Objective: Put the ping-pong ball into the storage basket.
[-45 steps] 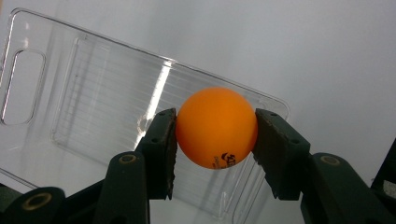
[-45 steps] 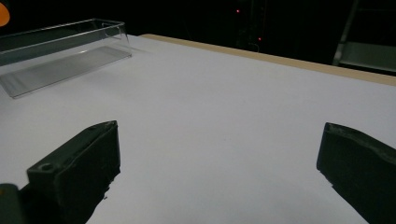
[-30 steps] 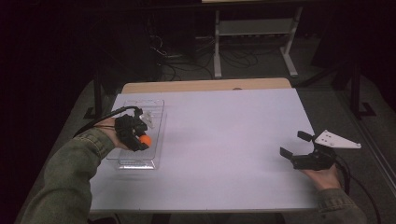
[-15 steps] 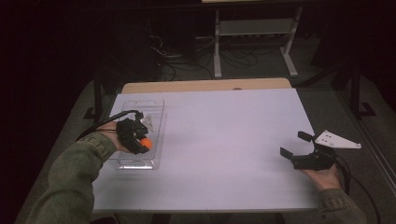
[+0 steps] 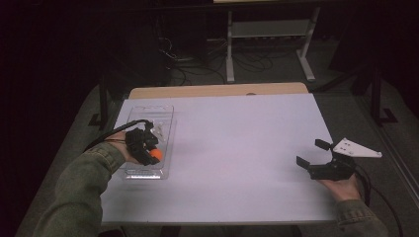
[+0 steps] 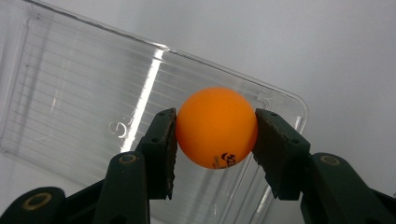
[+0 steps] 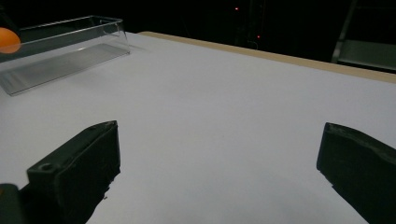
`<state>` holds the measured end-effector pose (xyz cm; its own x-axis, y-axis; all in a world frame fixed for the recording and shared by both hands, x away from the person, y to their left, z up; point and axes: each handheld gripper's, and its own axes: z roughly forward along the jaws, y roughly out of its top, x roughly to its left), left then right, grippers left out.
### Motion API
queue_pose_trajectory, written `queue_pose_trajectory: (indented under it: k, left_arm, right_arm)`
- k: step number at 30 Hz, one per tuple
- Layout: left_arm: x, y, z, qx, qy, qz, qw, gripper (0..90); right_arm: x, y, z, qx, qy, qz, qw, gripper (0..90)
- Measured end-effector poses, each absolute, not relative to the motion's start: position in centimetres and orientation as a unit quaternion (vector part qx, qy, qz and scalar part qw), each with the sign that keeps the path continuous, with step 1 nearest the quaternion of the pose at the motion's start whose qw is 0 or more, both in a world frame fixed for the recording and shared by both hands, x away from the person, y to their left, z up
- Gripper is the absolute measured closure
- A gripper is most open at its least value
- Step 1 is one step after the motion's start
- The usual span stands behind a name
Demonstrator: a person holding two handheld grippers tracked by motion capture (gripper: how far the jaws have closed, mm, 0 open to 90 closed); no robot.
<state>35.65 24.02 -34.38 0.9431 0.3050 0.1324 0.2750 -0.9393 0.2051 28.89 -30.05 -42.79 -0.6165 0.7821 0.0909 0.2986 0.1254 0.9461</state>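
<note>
An orange ping-pong ball (image 6: 216, 127) is clamped between the two black jaws of my left gripper (image 6: 214, 133), held above a clear plastic tray (image 6: 79, 93). In the high view the left gripper (image 5: 148, 150) and the ball (image 5: 156, 154) hang over the tray (image 5: 163, 116) at the table's left side. My right gripper (image 5: 317, 154) rests near the table's right front edge, jaws wide apart with nothing between them. From the right gripper view the tray (image 7: 70, 51) and the ball (image 7: 8, 41) appear at the far left, beyond that gripper (image 7: 219, 158).
The white table top (image 5: 237, 143) stretches between the two hands. A wooden strip (image 5: 217, 90) runs along its far edge. Behind it stand a metal frame (image 5: 267, 39) and cables on a dark floor.
My left gripper has shifted slightly toward the near end of the tray with the ball still in it. The right gripper has stayed put.
</note>
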Motion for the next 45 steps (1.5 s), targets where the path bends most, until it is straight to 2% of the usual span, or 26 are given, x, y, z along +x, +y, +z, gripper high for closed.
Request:
queue_pose_trajectory:
  k: [26, 45]
  left_arm:
    - [36.2, 24.3, -37.4, 0.981, 0.154, 0.063, 0.1, 50.7]
    - [36.3, 24.5, -37.5, 0.979, 0.162, 0.066, 0.102, 50.4]
  right_arm:
    - [28.8, -30.1, -42.8, 0.378, 0.715, 0.544, 0.224, 0.0]
    - [28.8, -30.1, -42.7, 0.378, 0.715, 0.544, 0.223, 0.0]
